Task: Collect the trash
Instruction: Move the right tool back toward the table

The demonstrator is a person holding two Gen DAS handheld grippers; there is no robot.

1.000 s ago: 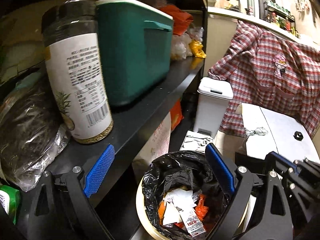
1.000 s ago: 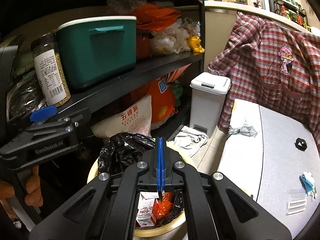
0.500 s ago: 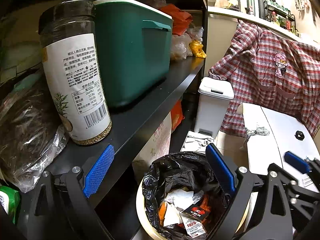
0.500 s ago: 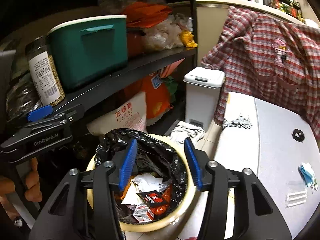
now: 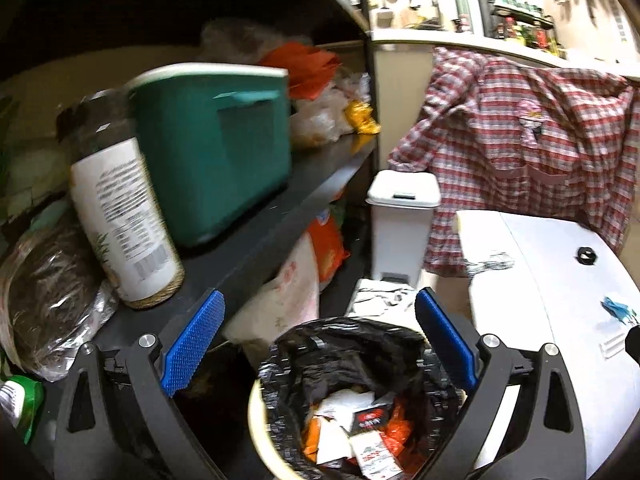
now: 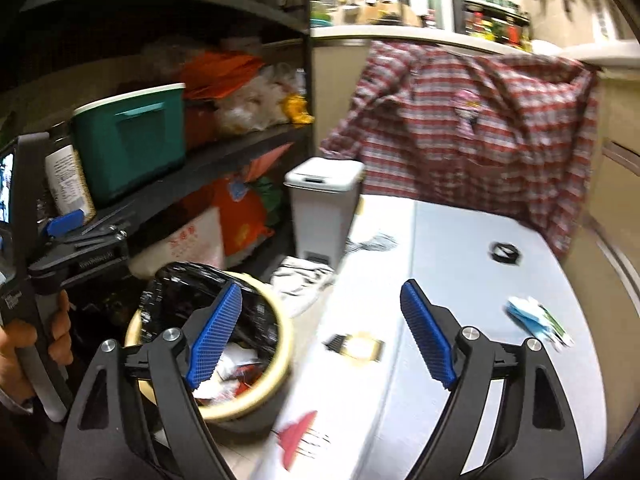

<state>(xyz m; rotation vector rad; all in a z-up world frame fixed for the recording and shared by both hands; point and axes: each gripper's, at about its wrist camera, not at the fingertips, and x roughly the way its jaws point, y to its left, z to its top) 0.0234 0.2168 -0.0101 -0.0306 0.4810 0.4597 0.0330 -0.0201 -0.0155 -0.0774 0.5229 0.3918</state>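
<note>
A cream bin lined with a black bag holds wrappers, a dark packet on top. My left gripper hangs open just above it, with nothing between its pads. My right gripper is over the seam between the bin and the white table; its jaws are opening and hold nothing. On the table lie a yellow-and-black wrapper, a blue-and-white wrapper and a black ring. A hand holds the left gripper's body at the left edge.
A dark shelf on the left carries a green box, a labelled jar and bags. A white pedal bin stands behind the trash bin. A plaid shirt hangs beyond the table.
My right gripper went from shut to wide open and swung right, from over the bin toward the table. A dark packet now lies in the bin. My left gripper shifted slightly.
</note>
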